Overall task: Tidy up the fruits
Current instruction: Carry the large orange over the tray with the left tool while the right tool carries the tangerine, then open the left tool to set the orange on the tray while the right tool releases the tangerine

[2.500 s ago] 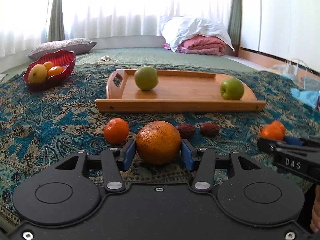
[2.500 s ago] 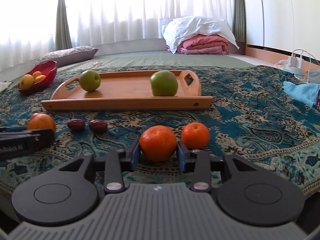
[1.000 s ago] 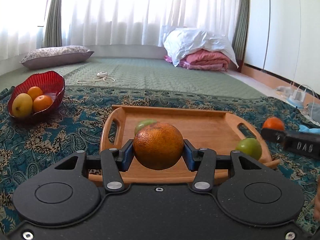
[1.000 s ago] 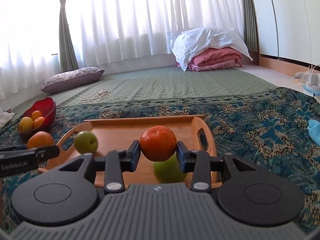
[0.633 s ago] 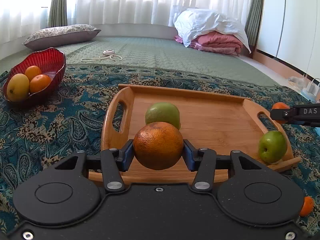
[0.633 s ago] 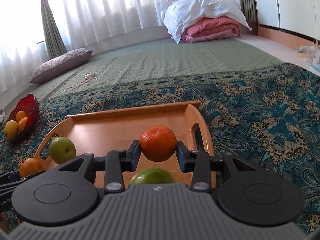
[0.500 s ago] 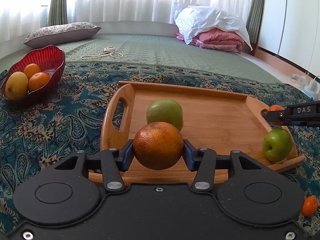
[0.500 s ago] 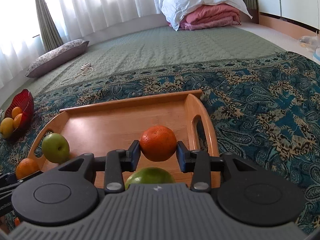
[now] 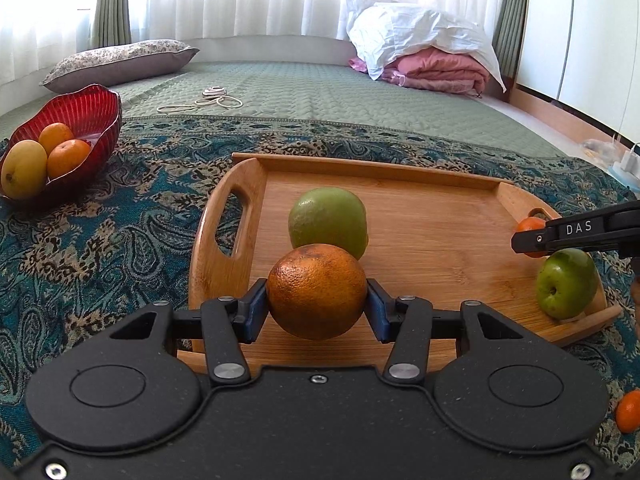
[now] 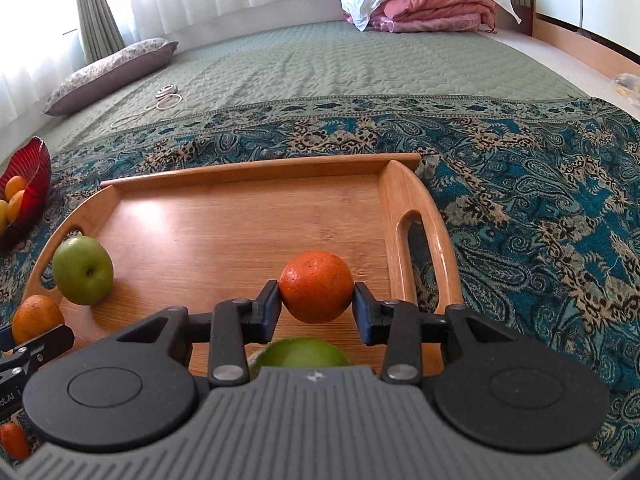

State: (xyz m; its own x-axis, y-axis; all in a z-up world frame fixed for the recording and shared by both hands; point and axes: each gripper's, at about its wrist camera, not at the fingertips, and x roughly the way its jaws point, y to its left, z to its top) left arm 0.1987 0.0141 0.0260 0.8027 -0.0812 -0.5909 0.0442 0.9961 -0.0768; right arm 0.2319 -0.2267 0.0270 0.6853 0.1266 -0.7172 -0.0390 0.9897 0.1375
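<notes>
My left gripper (image 9: 317, 312) is shut on a large dull orange (image 9: 317, 291), held over the near left part of the wooden tray (image 9: 436, 248). Just behind it on the tray lies a green apple (image 9: 327, 222); a second green apple (image 9: 566, 282) sits at the tray's right end. My right gripper (image 10: 316, 314) is shut on a smaller bright orange (image 10: 317, 286) above the tray's (image 10: 224, 236) right side, near its handle. In the left wrist view that right gripper (image 9: 532, 236) shows from the side with its orange. A green apple (image 10: 83, 270) lies at the tray's left; another (image 10: 302, 354) peeks out below the right gripper.
A red bowl (image 9: 88, 108) with oranges and a yellow fruit stands at the far left on the patterned cloth (image 9: 100, 232). A small orange (image 9: 628, 410) lies on the cloth near the tray's right end. A pillow, a cord and folded bedding lie beyond.
Both grippers have come forward and sunk over the tray with their oranges still held. The right one now tilts down more steeply, with the tray filling its view.
</notes>
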